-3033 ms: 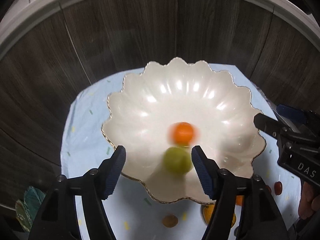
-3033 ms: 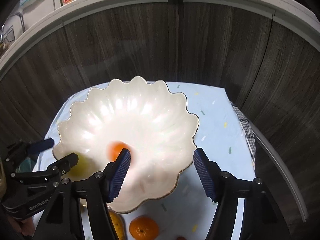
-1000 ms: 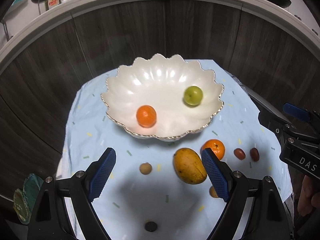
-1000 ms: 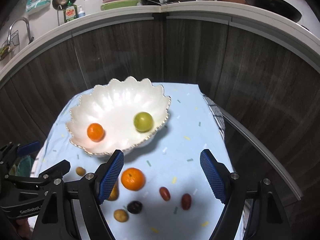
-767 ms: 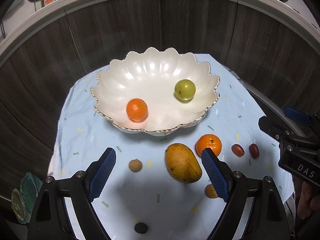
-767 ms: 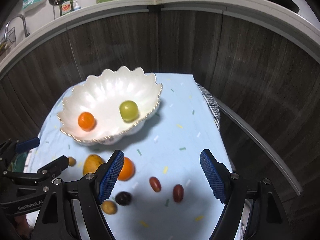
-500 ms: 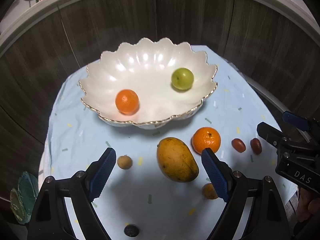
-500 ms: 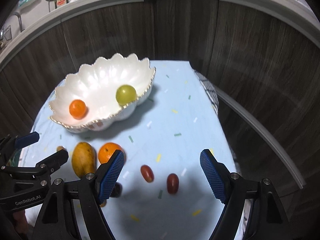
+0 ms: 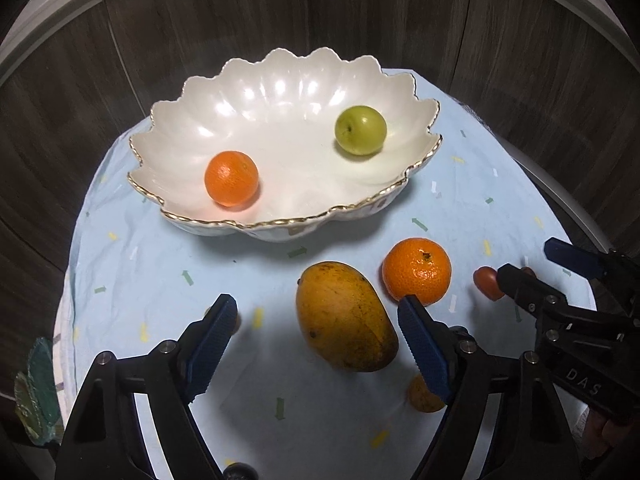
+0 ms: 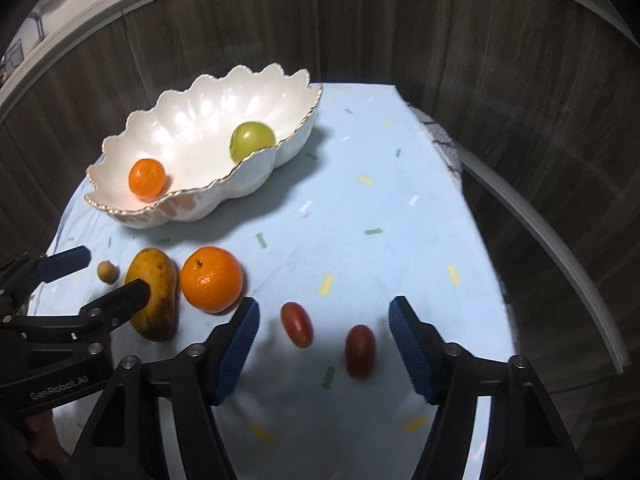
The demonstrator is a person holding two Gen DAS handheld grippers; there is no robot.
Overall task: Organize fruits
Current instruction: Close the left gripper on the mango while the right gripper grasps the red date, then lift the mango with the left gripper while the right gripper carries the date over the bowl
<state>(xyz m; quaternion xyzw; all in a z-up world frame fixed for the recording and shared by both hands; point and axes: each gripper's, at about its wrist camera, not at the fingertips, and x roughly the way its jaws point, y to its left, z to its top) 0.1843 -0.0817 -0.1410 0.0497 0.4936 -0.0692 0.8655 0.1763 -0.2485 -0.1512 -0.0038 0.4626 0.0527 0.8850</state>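
Now left hand-held gripper (image 9: pixel 316 336) wide apart, empty. Mango (image 9: pixel 346 316) lies on desk right between its fingers, long way pointing ahead. Right hand-held gripper (image 10: pixel 324 328) apart too, over red fruits.

"DAS" is read in pale letters on the black body of the right claw (image 9: pixel 524 268), seen at the lower right of the left wrist view. "GenRobot.AI" is read on the black body of the left claw (image 10: pixel 104 276), below the mango (image 10: pixel 154 294). No other lettering is legible.
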